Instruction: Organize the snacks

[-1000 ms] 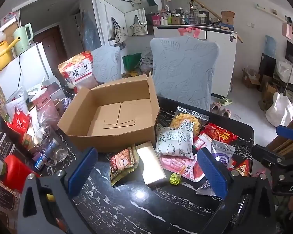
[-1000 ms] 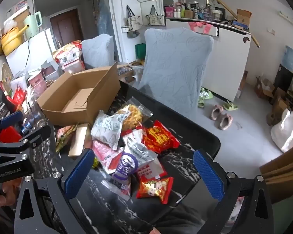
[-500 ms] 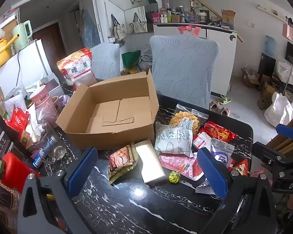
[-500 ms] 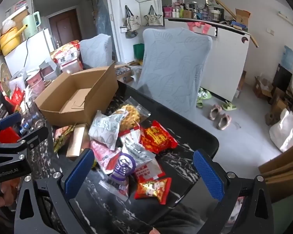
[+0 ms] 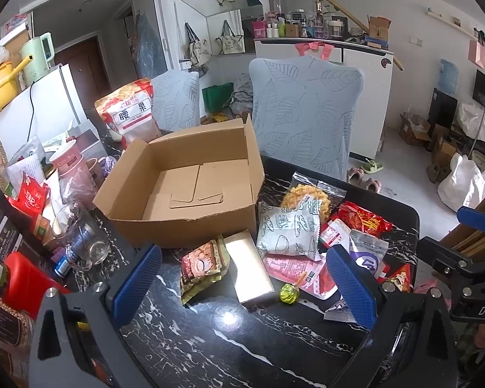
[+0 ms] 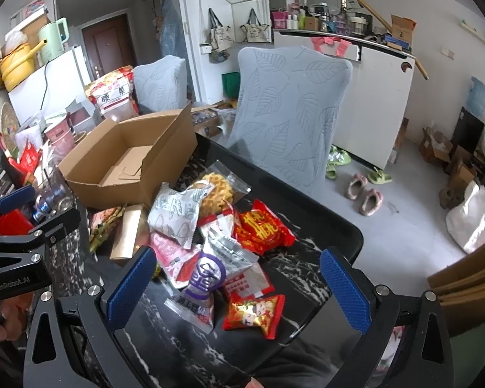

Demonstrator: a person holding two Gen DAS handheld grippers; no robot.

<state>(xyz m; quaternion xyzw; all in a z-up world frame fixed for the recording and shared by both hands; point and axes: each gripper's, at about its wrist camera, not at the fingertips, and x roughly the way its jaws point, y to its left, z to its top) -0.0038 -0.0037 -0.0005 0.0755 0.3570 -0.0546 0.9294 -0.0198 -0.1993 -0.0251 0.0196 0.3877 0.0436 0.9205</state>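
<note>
Careful: both jaws gape empty, and your right gripper (image 6: 234, 286) could snag overlapping packets (image 6: 207, 278) at lower centre, dragging several.

Black marble table (image 5: 210, 349) bears cardboard box (image 5: 190, 207), perhaps a dozen snack packets (image 6: 210, 236).

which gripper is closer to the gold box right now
Left. The left gripper hangs open right over the gold box, which lies between its fingers. The right gripper is open over the snack pile, beside it.

Open cardboard box (image 5: 190, 190) empty; snack packets (image 5: 310, 239) heaped beside it, on table.
</note>
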